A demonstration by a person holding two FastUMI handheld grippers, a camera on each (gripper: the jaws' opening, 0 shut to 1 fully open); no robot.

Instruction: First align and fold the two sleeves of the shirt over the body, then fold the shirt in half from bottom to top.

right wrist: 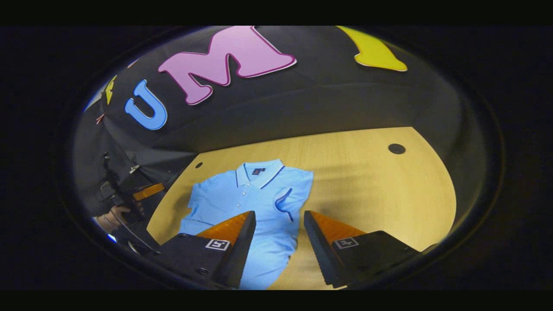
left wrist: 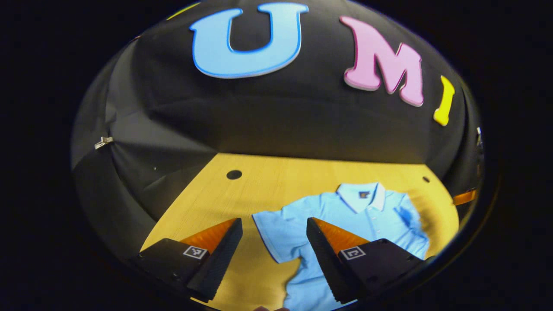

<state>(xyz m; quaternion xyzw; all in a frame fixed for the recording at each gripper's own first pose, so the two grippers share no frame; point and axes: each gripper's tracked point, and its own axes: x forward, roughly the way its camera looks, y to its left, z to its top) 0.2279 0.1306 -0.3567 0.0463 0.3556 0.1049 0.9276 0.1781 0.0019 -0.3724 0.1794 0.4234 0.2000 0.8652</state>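
Left gripper [left wrist: 274, 255]: jaws wide apart, nothing between them, held above the wooden table [left wrist: 224, 190]; in the left gripper view the gap frames the shirt's spread sleeve [left wrist: 276, 233], which sticks out flat toward the fingers with its cuff edge lowest and nearest. That sleeve lies just ahead of and below the jaws, slightly toward the right-hand finger; body of the light blue polo shirt [left wrist: 345, 224] runs away behind it, collar [left wrist: 362, 196] farthest, hem running out of view at the bottom edge. Right gripper [right wrist: 278, 246]: also open wide, empty, off the cloth; in the right gripper view the shirt [right wrist: 246, 203] sits ahead and to the left of the gap, collar [right wrist: 259, 170] at the far end, long axis running from near the fingers up toward the booth wall. On this side the sleeve [right wrist: 287, 203] looks already turned in over the chest, dark-trimmed cuff lying on the body, side edge straight; judged done. Farther off at the left of this view, the other gripper and the hand [right wrist: 114, 216] holding it, near the spread sleeve's side. Judgement: sleeve-folding half finished; remaining sleeve belongs to the left gripper, clearly the nearer one. Move needs a descent onto the cuff, then a carry across the shirt's short axis toward the placket. Risk: pinching the body layer under the sleeve
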